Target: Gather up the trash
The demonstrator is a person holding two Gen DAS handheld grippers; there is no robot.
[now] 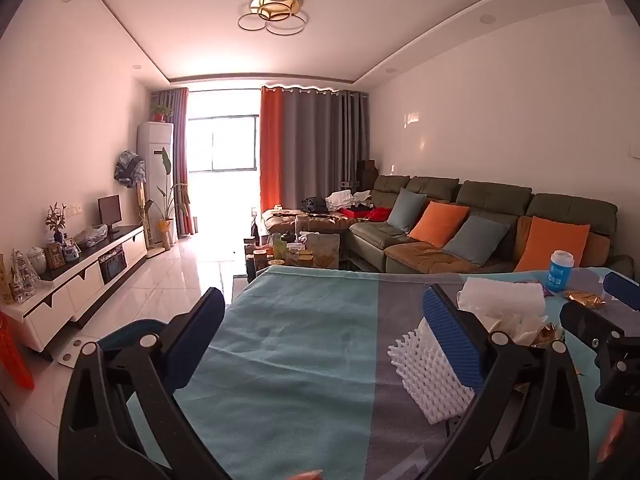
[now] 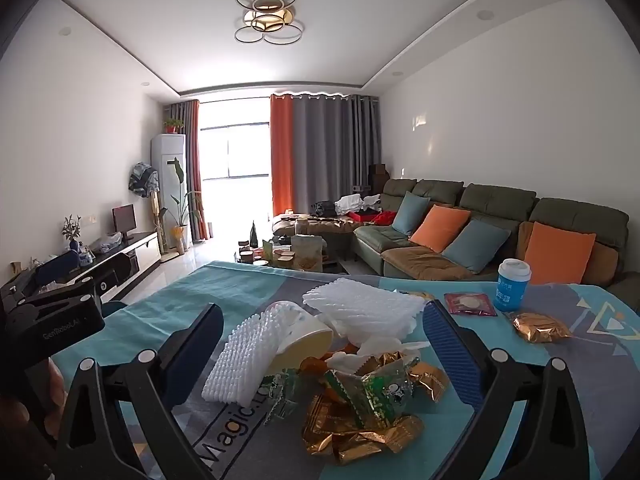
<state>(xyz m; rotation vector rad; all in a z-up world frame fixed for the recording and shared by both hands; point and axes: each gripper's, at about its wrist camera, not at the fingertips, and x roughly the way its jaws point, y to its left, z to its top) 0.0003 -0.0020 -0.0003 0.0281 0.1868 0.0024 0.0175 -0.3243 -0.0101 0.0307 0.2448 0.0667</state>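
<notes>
Nearest the right wrist camera, the right gripper (image 2: 320, 344) is seen with its fingers spread as wide as they go, nothing gripped; a heap of trash lies on the tablecloth (image 2: 168, 300) between them. Crumpled gold wrappers (image 2: 352, 436) and a green wrapper (image 2: 372, 392) are at the front, with a white foam net (image 2: 236, 360) and a tipped paper cup (image 2: 304, 344) just behind, the net touching the cup. A second, flatter foam net (image 2: 364, 308) is seen beyond these. Farther right, a red sachet (image 2: 470, 304), a blue cup (image 2: 513, 290) standing upright and a gold packet (image 2: 542, 327) are set apart from the heap.

In the left wrist view, the left gripper (image 1: 320, 328) is likewise held fully open and empty, over bare cloth; most of the heap is hidden there, only the foam net (image 1: 432, 380) being shown beside its right finger (image 1: 452, 344). The right gripper's finger (image 1: 622, 290) is caught at the right edge.

Only the left view shows the full white TV cabinet (image 1: 80, 280). A green sofa (image 2: 500, 216) with orange and blue cushions is shown in both, far behind.
</notes>
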